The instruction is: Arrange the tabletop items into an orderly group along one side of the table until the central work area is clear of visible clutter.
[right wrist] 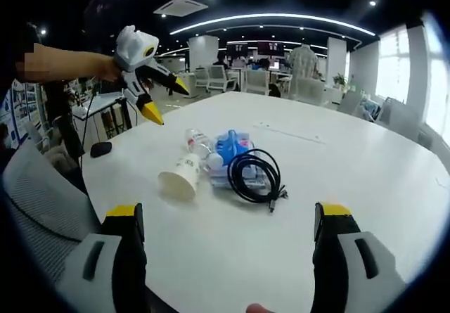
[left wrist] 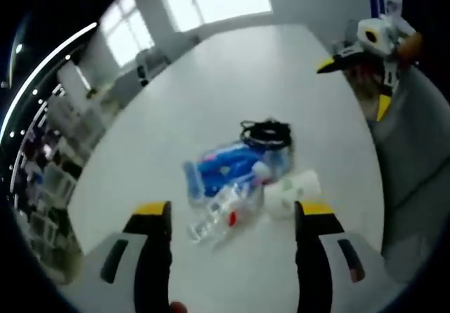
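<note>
No label reads clearly from where I work; the blue packet (right wrist: 232, 146) carries print too blurred to make out. On the white table (right wrist: 365, 165), a clear plastic bottle (right wrist: 199, 143), a paper cup (right wrist: 179, 176) on its side and a coiled black cable (right wrist: 254, 174) lie bunched with the packet near the middle, touching or overlapping. My left gripper (left wrist: 232, 218) and right gripper (right wrist: 228, 218) both hover with jaws spread wide, grasping nothing. A small dark object (right wrist: 100, 149) near the table edge stays unidentifiable.
</note>
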A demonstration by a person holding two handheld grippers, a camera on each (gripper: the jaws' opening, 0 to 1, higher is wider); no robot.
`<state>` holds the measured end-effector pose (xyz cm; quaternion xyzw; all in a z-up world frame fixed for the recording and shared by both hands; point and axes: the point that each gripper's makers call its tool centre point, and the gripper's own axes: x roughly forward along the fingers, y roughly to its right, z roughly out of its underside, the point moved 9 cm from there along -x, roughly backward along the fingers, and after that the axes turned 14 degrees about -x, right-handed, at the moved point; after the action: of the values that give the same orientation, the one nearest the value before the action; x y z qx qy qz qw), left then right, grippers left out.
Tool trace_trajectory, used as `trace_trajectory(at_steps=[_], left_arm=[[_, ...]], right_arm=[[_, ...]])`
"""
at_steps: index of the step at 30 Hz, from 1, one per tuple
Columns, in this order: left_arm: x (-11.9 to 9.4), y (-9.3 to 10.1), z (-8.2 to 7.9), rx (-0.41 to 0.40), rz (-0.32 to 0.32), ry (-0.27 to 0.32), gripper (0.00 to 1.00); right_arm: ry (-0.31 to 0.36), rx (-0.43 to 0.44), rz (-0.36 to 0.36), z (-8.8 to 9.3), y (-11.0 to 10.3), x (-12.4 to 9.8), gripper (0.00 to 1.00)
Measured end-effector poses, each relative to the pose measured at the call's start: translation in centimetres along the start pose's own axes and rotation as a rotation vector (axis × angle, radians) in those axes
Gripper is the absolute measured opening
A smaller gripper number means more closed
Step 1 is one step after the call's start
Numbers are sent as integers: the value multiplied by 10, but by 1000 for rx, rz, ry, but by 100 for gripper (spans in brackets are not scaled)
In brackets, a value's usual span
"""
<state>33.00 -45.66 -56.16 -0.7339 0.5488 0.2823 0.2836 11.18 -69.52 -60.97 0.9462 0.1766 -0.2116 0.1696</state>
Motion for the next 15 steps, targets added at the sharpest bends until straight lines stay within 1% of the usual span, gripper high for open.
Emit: trace_trajectory(at_steps=[2,4,6,10,15], left_arm=[[7,-1,2,22,26,-32,65],[12,-3,3,48,39,-52,64],[20,-5,4,86,59,-81,64],[29,-11,4,77,83,-90,62],[44,-19,3,109,113,-134,60]], right_arm=[[-5,-1,-1,0,0,0,100],[-10,-6,-2,1,-1,0,100],[-14,-6,-3,1,-1,1,100],[-21,-3,-2,3,-1,2,100],[-28,0,-6,4,-1,2,100]])
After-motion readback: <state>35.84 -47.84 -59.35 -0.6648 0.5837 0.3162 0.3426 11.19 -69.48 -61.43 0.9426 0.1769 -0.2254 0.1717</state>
